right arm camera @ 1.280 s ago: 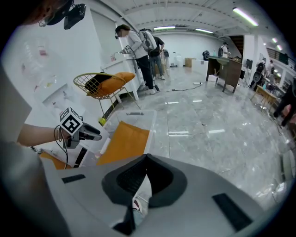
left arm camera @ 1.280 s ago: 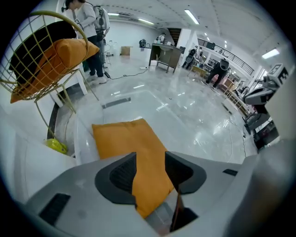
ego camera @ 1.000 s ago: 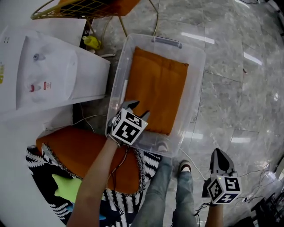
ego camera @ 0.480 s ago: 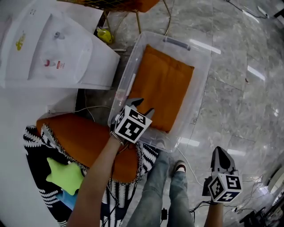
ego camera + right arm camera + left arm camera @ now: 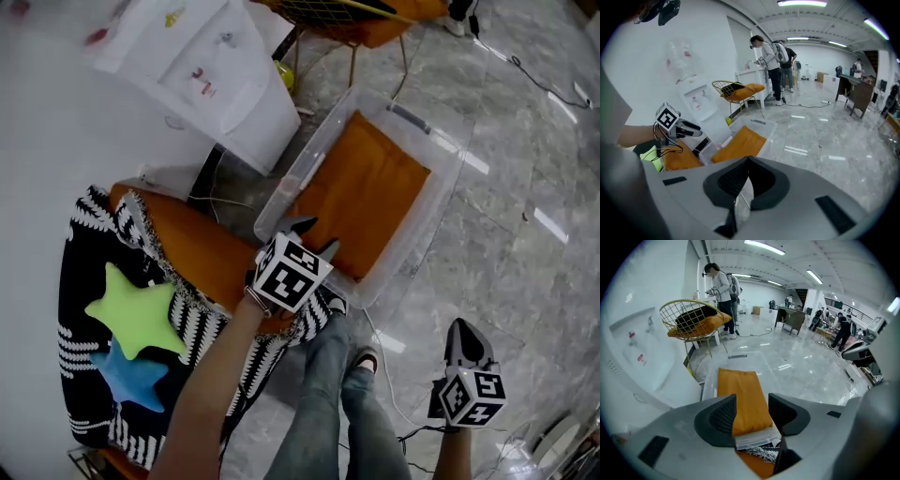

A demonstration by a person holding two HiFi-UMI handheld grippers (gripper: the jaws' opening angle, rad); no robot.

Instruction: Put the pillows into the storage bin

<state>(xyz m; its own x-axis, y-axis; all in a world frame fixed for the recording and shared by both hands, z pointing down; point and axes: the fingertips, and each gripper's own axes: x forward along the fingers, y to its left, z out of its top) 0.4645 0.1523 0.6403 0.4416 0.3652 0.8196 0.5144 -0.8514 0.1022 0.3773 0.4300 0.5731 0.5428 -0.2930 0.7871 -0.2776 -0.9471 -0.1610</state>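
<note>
Left gripper (image 5: 317, 234) jaws apart, empty, over storage bin (image 5: 292, 178) near rim (orange pillow (image 5: 366, 192) inside) — right gripper (image 5: 462, 330) closed, empty, well apart from bin.

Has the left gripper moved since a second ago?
Yes. The left gripper has pulled back toward the near rim of the storage bin.

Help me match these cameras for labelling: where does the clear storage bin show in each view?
Head view: storage bin upper centre-right, just beyond the left claw.
Left gripper view: centre, straight past that open claw.
Right gripper view: centre-left, mid-height.
Shared landmark: the yellow wire chair beyond the bin's far end.
</note>
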